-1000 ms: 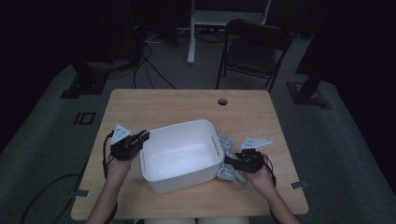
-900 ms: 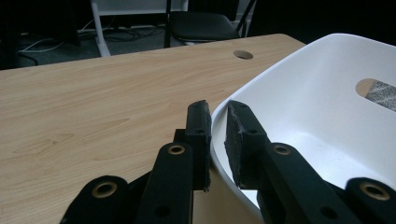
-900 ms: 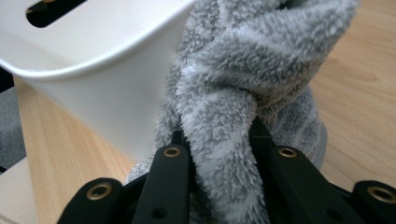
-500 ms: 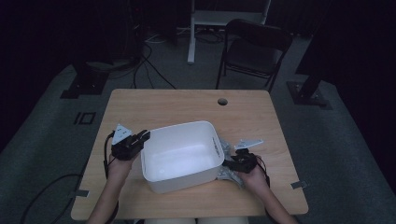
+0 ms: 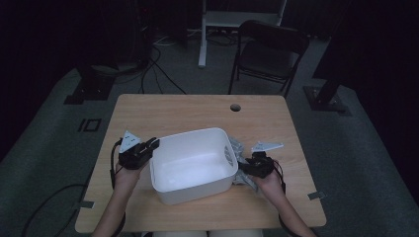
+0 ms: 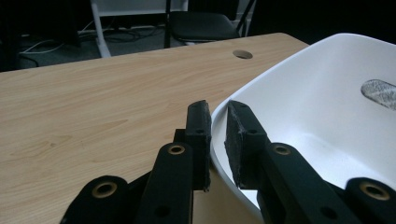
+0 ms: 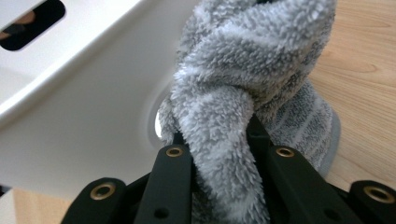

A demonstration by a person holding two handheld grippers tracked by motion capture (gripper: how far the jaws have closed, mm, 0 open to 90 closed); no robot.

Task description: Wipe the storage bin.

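Fluffy grey towel, looped and striped, sits bunched against the smooth white plastic tub's right wall near the wooden surface's front edge, pinched in the right claw. Left claw clamps the tub's rounded left rim.

No legible text, label, brand, number or sign appears on any surface in the three views. The white tub, the grey towel, the wooden table and the black jaws of both grippers carry no readable marking. The folding chair and the floor equipment behind the table lie in deep shadow, so any marking there cannot be resolved.
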